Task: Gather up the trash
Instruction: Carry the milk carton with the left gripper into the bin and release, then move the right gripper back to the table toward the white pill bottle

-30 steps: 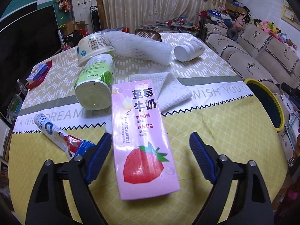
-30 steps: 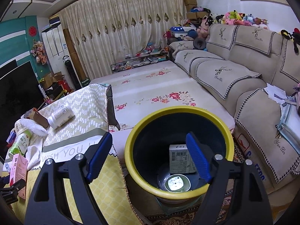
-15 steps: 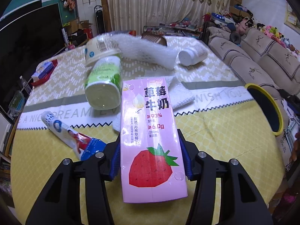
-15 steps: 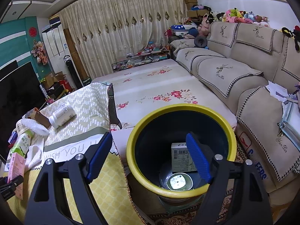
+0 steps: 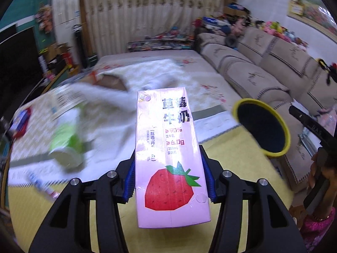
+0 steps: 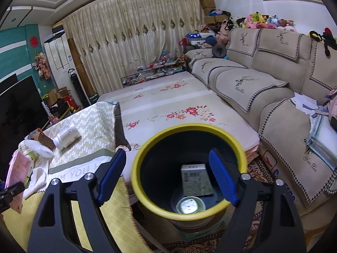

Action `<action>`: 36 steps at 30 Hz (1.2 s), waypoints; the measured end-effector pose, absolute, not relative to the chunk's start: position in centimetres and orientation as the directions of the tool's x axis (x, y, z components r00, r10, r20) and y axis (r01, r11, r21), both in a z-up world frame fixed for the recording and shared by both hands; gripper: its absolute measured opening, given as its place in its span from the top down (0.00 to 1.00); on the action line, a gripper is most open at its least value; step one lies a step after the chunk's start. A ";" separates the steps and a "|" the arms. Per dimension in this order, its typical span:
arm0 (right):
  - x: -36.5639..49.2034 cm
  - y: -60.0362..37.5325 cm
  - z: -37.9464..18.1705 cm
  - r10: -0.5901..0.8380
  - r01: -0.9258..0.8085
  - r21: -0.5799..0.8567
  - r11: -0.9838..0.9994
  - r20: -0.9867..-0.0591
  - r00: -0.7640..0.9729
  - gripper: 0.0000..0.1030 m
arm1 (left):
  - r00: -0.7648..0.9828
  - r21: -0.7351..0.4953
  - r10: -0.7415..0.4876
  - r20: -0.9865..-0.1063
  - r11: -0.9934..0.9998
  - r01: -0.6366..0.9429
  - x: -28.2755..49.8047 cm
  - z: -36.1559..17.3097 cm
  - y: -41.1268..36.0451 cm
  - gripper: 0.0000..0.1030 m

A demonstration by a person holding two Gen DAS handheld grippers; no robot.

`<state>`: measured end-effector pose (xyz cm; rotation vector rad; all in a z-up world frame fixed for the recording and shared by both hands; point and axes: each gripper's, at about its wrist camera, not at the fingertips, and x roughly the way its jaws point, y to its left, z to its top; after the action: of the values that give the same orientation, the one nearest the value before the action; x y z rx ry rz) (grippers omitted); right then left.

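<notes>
Both blue fingers of my left gripper pinch the pink carton by its lower sides, lifted above the table, while my right gripper hangs wide and empty over the bin. I judge the carry needs a firm squeeze and a level swing toward the table's right edge, letting go only once over the bin's mouth. A bottle and towel lie near the cloth-covered table's far edge, sofa beyond.
</notes>
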<state>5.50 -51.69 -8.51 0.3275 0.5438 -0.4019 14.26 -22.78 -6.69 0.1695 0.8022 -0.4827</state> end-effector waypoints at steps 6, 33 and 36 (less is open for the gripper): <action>3.8 -53.7 -8.3 -0.333 0.497 0.172 0.850 -0.556 0.762 0.25 | 0.510 -0.052 -0.435 -0.742 0.795 0.604 15.8 -6.5 -31.1 0.50; -0.2 -61.0 -10.8 -0.426 0.635 0.190 0.748 -0.597 0.680 0.25 | 0.368 0.050 -0.375 -0.851 0.639 0.767 19.5 -13.6 -53.9 0.49; 0.2 -60.8 -10.9 -0.421 0.633 0.189 0.751 -0.601 0.679 0.25 | 0.370 0.050 -0.372 -0.851 0.644 0.763 19.8 -13.7 -54.0 0.45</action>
<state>0.19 -60.85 -10.94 0.4040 0.5632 -0.6104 19.80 -53.98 -13.71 0.4841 0.9318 -0.7655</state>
